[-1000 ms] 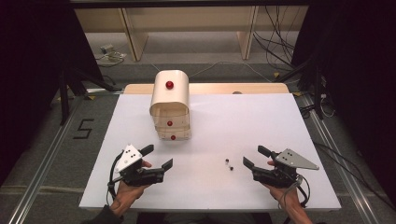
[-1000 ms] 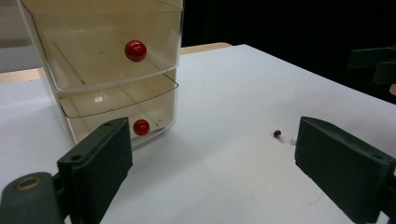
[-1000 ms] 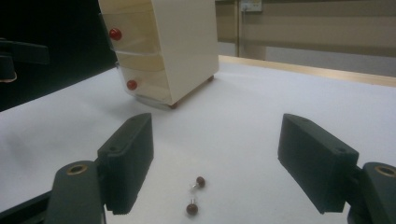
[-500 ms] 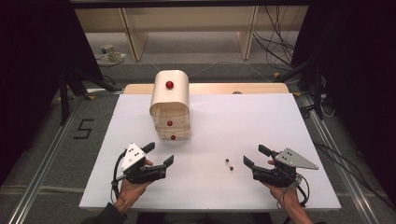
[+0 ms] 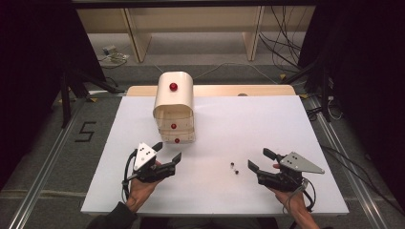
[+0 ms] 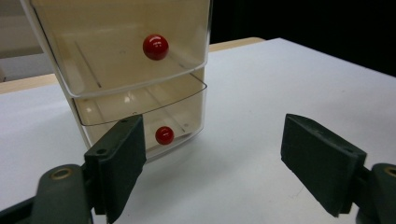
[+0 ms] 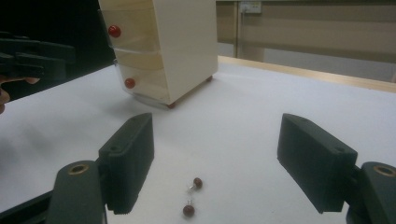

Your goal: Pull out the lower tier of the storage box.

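From above, your left gripper (image 5: 167,153) sits just short of the small drawer box (image 5: 174,107), jaws spread wide and holding nothing, aimed at the lowest drawer's red knob (image 5: 177,140). Your right gripper (image 5: 258,160) rests farther along the white table (image 5: 267,124), equally wide and empty, with two small dark beads (image 5: 234,168) lying just ahead of its fingertips. That split looks deliberate: one hand lined up for the drawer, the other for the loose pieces.

In the left gripper view, the lower knob (image 6: 164,135) sits beyond your fingers (image 6: 122,158), closer to the one on that view's left, not yet between them. The bottom drawer (image 6: 154,105) already juts out slightly from the box, so a pull on the knob should slide it. The upper knob (image 6: 155,46) is higher, above the line of your jaws.

In the right gripper view, the two beads (image 7: 192,196) lie on the table between your open fingers (image 7: 315,165), near their tips and untouched. They are tiny, so centre them before closing. The drawer box (image 7: 173,46) stands well beyond.
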